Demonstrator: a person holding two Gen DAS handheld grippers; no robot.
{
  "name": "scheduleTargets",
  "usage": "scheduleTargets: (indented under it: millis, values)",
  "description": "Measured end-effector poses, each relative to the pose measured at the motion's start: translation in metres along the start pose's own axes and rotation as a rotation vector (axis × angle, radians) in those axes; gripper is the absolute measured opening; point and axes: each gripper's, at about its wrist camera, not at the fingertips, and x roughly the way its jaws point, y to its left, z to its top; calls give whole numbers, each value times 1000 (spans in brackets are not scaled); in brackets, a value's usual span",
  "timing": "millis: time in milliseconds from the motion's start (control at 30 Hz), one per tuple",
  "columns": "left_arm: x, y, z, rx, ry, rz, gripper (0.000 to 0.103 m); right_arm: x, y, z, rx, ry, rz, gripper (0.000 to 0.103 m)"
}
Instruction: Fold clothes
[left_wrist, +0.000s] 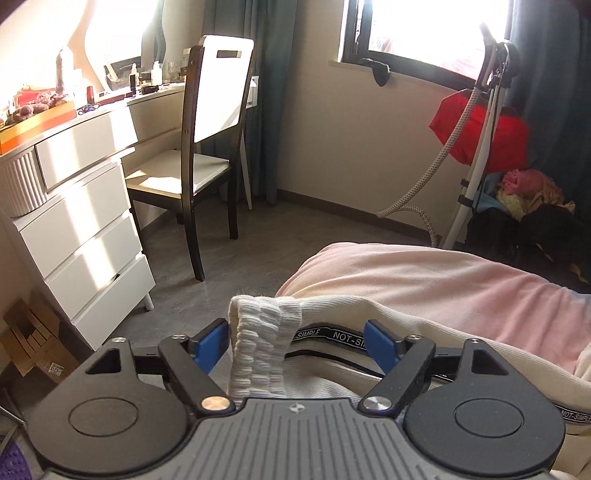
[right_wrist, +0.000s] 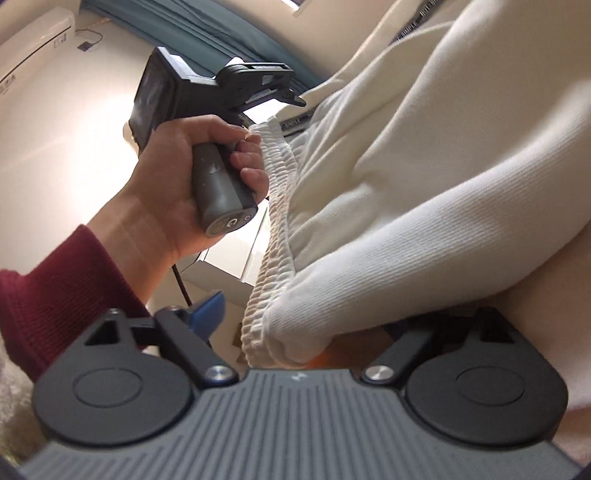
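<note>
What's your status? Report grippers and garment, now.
Left gripper open, ribbed waistband loose between pads. Right gripper open, cream garment draped across it. Nothing blocking on pink bedding.

Both grippers stand wide open: the left gripper (left_wrist: 295, 345) angled downward, the right gripper (right_wrist: 295, 314) rolled sideways. A hand (right_wrist: 177, 173) grips the left handle.

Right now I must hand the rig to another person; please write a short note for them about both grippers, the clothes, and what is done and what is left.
Left gripper: open, the ribbed waistband of the cream trousers lies between its blue pads, not pinched.
Right gripper: open, the same waistband's other end sits in its gap; the far finger is hidden by cloth.
Left hand holds its handle beside the waistband.
Trousers lie on the pink blanket.
Done: cannot tell from these views.
Left: grip the waistband again and fold.
</note>
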Motion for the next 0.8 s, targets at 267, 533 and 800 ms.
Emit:
scheduleTargets:
  millis: [267,533,800]
  values:
    - [-122,-25,-19,101,-131,-87,100,-100,47,2,-290,-92,-107,103]
    - [-253,-56,-85,180,-248,-173,100,-219,60,17,-506,-297,-301,103]
    - [-347,-87,-167,182,-344,-260,100,-306,27,21,-553,-443,-468,103]
